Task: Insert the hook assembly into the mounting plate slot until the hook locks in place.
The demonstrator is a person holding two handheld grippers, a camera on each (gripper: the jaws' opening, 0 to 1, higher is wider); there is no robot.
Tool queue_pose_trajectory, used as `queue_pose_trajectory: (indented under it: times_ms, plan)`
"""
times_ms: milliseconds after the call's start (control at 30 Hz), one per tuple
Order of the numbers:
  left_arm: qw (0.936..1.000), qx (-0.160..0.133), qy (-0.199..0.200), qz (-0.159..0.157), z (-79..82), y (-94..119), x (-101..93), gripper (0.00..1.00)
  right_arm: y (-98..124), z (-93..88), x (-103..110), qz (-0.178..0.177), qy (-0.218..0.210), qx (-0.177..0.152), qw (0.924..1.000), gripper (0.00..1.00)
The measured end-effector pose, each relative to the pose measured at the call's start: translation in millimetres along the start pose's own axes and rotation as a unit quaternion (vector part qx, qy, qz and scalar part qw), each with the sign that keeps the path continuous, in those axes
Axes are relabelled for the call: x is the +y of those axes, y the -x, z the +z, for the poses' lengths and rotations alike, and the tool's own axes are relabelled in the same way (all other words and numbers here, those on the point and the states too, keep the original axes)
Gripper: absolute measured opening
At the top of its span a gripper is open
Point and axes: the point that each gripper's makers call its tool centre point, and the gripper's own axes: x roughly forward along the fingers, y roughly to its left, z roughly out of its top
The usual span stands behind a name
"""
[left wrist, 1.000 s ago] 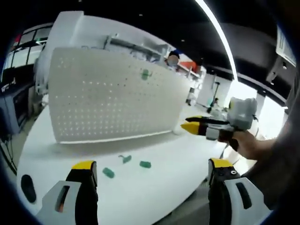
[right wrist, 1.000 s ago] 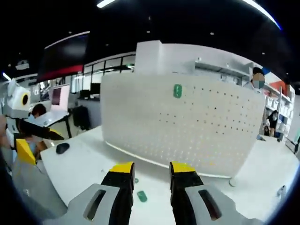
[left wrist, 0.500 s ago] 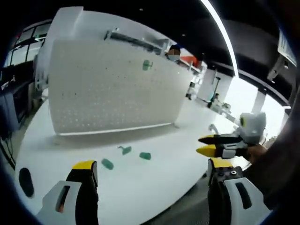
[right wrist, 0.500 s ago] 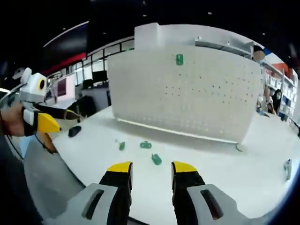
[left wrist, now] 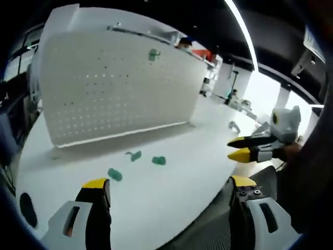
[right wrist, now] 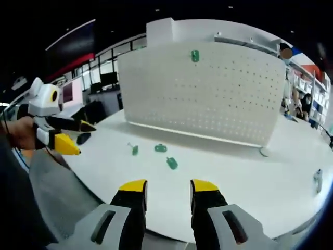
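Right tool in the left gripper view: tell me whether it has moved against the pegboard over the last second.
Yes. The right tool has dropped down and away from the pegboard's right end toward the table edge.

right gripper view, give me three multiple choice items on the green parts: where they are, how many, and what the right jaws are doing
1. Where is the single green piece mounted?
A. high on the pegboard
B. on the table edge
C. in the left gripper

2. How many green parts lie loose on the table?
A. one
B. three
C. six

3. How do the right gripper jaws stand?
A. shut on a green part
B. apart, holding nothing
C. pressed against the pegboard

Answers: 1 A, it sits near the board's top; 2 B, three lie before the board; 3 B, bare table shows between them.
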Motion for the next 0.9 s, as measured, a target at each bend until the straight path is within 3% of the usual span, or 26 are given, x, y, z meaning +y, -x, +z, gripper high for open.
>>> queue_pose_trajectory:
  times_ms: [167, 233, 467, 633, 900]
  plan:
    - [0.9992, 0.026, -0.019, -0.023, -9.7, -17, -3.3, 0.91, 2, -5.6, -4, -0.007, -0.009, 0.009, 0.9999, 0.31]
    - [0.9984, 0.013, -0.044, -0.032, -4.6, -26, -3.6, 0.85, 1, -8.1, -2, -0.003, -0.006, 0.014, 0.9999, 0.31]
    - [0.9961, 0.026, -0.057, -0.062, -0.7, -57, -4.3, 0.82, -3, -9.5, -1, 0.002, -0.007, 0.022, 0.9997, 0.31]
    - [0.9944, 0.032, -0.068, -0.074, 0.1, -83, -1.2, 0.69, -7, -12.8, -3, 0.001, -0.011, 0.030, 0.9995, 0.30]
    - [0.9889, 0.059, -0.085, -0.106, -9.2, -126, -3.7, 0.61, -11, -17.4, -6, -0.001, -0.020, 0.043, 0.9989, 0.30]
